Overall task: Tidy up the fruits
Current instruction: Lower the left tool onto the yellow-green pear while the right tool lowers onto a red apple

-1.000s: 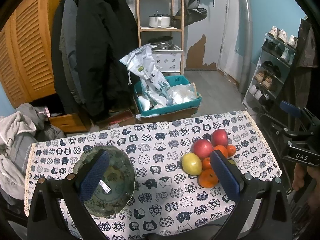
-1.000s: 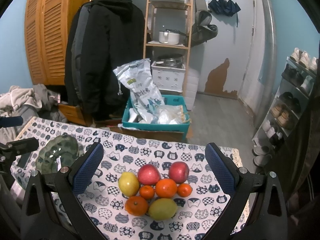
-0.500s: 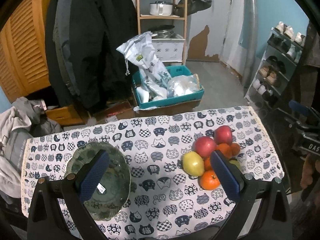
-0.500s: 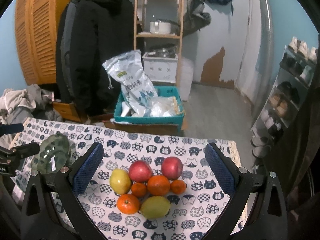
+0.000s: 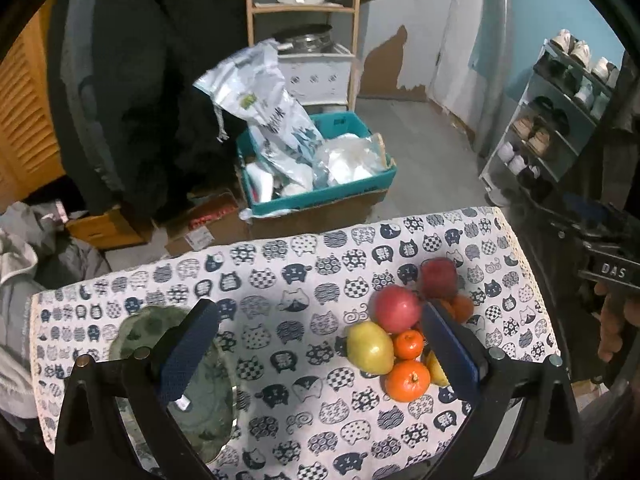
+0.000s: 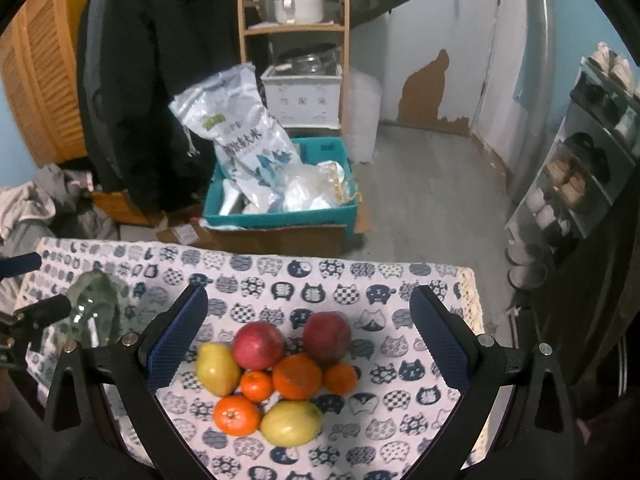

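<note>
A heap of fruit lies on the cat-print tablecloth (image 6: 360, 280): two red apples (image 6: 258, 345) (image 6: 327, 339), two yellow-green pears (image 6: 217, 368) (image 6: 291, 423) and several oranges and tangerines (image 6: 297, 376). A green glass bowl (image 5: 200, 392) stands on the table's left part. My left gripper (image 5: 318, 356) is open and empty above the table, between bowl and fruit (image 5: 370, 347). My right gripper (image 6: 308, 342) is open and empty, hovering over the heap. The bowl (image 6: 94, 306) shows at the left of the right wrist view.
Beyond the table's far edge stands a teal crate (image 6: 280, 208) with bags on a cardboard box. Dark coats (image 6: 152, 80) hang at the back left, a wooden shelf (image 6: 294, 32) behind, a shoe rack (image 6: 580, 184) at the right. Clothes (image 5: 16, 248) lie left.
Both grippers have moved forward and lower over the table, so the fruit and bowl look nearer. Both stay open. The fruit and bowl have not moved.
</note>
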Available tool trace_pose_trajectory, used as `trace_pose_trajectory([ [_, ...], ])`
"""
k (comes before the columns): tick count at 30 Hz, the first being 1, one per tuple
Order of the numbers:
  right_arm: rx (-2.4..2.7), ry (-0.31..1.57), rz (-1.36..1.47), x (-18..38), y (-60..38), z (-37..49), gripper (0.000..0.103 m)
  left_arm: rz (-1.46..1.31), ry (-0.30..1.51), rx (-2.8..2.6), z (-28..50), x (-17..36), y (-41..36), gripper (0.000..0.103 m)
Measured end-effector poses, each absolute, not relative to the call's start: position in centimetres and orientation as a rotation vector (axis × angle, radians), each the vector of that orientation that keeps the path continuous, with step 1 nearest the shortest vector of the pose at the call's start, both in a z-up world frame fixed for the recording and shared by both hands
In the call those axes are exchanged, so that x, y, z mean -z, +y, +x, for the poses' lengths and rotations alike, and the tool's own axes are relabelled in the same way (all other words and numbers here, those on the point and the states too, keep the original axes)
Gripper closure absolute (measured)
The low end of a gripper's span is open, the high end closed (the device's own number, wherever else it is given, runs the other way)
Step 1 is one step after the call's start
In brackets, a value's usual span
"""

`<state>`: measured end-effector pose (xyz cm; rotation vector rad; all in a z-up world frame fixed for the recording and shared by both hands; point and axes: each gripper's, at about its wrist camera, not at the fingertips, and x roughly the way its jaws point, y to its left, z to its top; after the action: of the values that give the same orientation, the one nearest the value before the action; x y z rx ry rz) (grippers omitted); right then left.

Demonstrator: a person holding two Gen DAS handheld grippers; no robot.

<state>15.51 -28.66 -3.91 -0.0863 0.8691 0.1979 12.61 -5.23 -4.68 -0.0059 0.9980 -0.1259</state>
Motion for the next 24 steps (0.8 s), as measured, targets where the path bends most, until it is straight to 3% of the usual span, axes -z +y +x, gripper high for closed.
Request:
trace_pose_trajectory([
  [24, -0.181, 1.267, -0.045, 20.7, -30.4, 23.3, 0.004, -0.121, 1.301, 0.119, 19.2, 19.0, -5.0, 0.001],
])
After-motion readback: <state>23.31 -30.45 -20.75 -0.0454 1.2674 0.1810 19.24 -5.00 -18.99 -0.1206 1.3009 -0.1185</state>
